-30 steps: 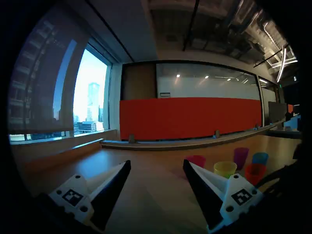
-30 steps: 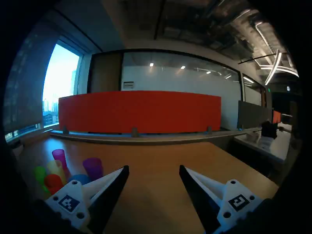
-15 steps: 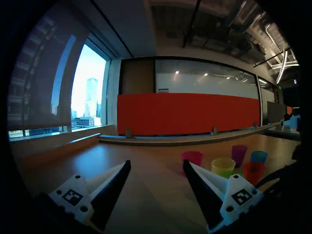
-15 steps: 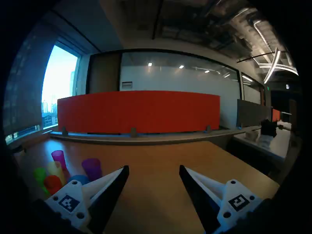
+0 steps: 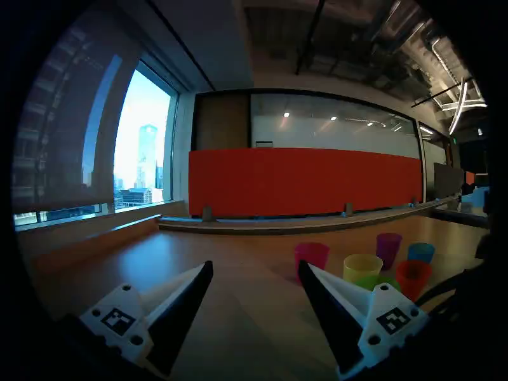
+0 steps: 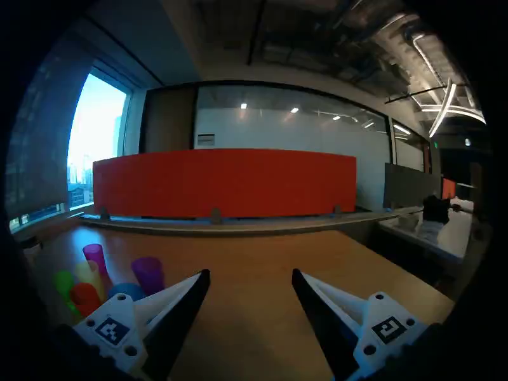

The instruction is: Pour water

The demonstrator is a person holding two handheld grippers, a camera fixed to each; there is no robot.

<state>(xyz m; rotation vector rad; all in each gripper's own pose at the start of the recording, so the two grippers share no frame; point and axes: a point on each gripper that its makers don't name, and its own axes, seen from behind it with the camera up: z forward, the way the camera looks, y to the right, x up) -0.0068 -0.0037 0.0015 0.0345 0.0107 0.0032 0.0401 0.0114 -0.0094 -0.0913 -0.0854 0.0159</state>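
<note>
Several coloured plastic cups stand in a cluster on a wooden table (image 5: 254, 305). In the left gripper view they lie ahead to the right: a pink cup (image 5: 311, 256), a yellow cup (image 5: 362, 267), a purple cup (image 5: 388, 247), a blue cup (image 5: 420, 252) and an orange cup (image 5: 413, 277). My left gripper (image 5: 254, 276) is open, nothing between its fingers. In the right gripper view the cluster sits at the lower left: purple cups (image 6: 148, 274) (image 6: 95, 256), a green cup (image 6: 64, 282), an orange cup (image 6: 84, 297). My right gripper (image 6: 249, 282) is open and holds nothing.
A long red partition (image 5: 305, 181) runs along the table's far edge. A bright window (image 5: 140, 159) is at the left with a ledge below. Another desk (image 6: 432, 235) with items stands at the right.
Both views have tilted slightly upward, so the cups and partition sit a little lower in the frames. Both grippers stay open.
</note>
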